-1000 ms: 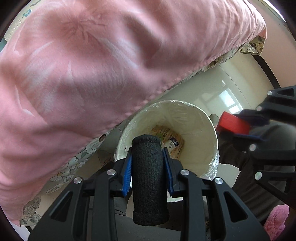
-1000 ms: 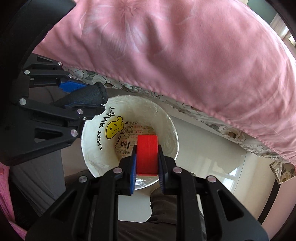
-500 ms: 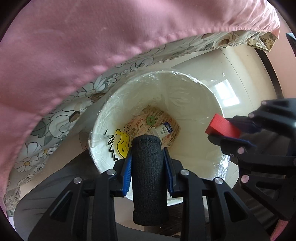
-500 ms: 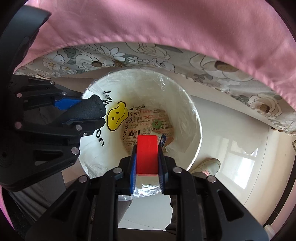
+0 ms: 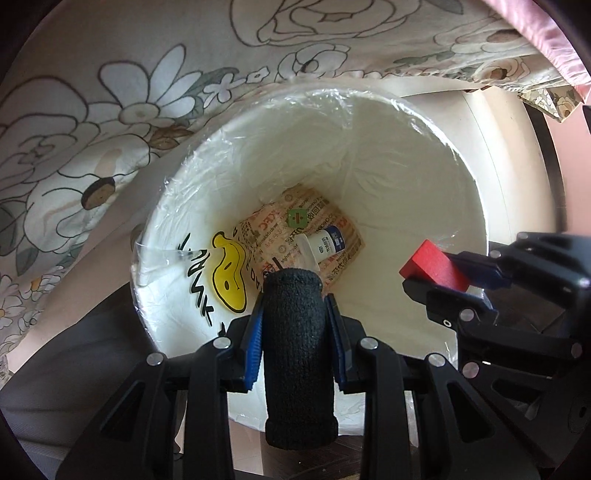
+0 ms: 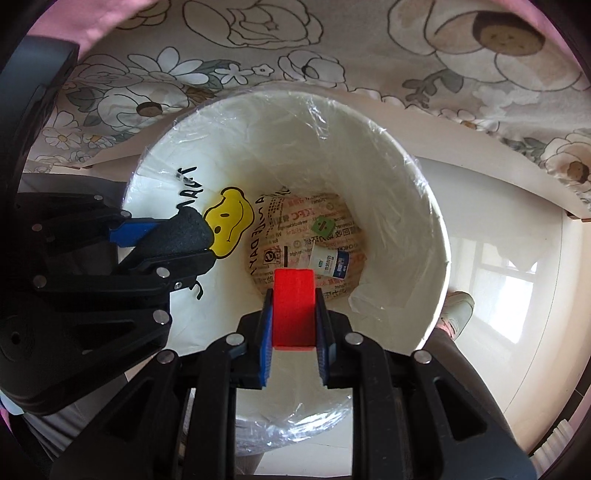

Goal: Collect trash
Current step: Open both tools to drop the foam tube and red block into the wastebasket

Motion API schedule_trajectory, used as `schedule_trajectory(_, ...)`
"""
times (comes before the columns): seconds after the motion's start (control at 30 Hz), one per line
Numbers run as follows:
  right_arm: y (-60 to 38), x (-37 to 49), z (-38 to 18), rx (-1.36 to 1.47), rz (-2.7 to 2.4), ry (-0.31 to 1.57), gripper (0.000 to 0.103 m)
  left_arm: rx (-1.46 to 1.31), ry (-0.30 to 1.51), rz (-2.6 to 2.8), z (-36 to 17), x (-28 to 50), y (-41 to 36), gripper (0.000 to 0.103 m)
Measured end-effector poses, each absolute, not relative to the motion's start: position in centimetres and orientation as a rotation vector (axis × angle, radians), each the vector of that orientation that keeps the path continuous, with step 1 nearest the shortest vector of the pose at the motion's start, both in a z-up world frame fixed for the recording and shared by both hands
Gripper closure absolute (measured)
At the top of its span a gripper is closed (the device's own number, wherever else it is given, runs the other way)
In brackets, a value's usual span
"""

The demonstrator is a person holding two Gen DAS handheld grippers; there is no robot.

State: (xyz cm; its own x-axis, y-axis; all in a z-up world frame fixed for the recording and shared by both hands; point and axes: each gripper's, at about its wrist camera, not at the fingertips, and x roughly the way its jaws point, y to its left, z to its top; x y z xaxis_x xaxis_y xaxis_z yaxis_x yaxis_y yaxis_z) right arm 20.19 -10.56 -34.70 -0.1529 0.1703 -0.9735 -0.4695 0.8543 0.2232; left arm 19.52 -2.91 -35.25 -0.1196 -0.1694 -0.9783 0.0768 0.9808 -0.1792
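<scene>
A white trash bin lined with clear plastic stands open below both grippers. My left gripper is shut on a black fabric roll, held over the bin's near rim. My right gripper is shut on a red block, also above the bin mouth. Each gripper shows in the other's view: the red block at right, the black roll at left. At the bin's bottom lie a printed paper wrapper and a small white-and-blue tube.
A floral bedsheet hangs right behind the bin, with a pink blanket edge above it. Glossy pale floor lies to the right, where a shoe shows. A yellow smiley print marks the bin liner.
Both grippers have come down toward the bin, which now fills each view. The pink blanket has slid almost out of frame at the top. Both grips are unchanged.
</scene>
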Motion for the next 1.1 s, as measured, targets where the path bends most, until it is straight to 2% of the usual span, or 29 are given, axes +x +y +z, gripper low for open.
schedule_trajectory(0.4, -10.4, 20.5, -37.9, -0.237, 0.547, 1.702, 0.082, -0.015, 1.708, -0.203, -38.4, 18.8, -3.0, 0.07)
schedule_trajectory(0.77, -10.4, 20.3, -39.8, -0.281, 0.535, 1.714, 0.082, 0.021, 1.633, -0.247, -38.7, 19.1, -3.6, 0.069)
schedule_trajectory(0.9, -10.7, 20.3, -39.7, -0.281, 0.531, 1.707, 0.081, 0.049, 1.617, -0.222, -38.4, 19.2, -3.6, 0.051)
schedule_trajectory(1.1, -11.1, 20.0, -39.3, -0.286, 0.524, 1.691, 0.081, 0.049, 1.614, -0.226, -38.0, 19.1, -3.5, 0.045)
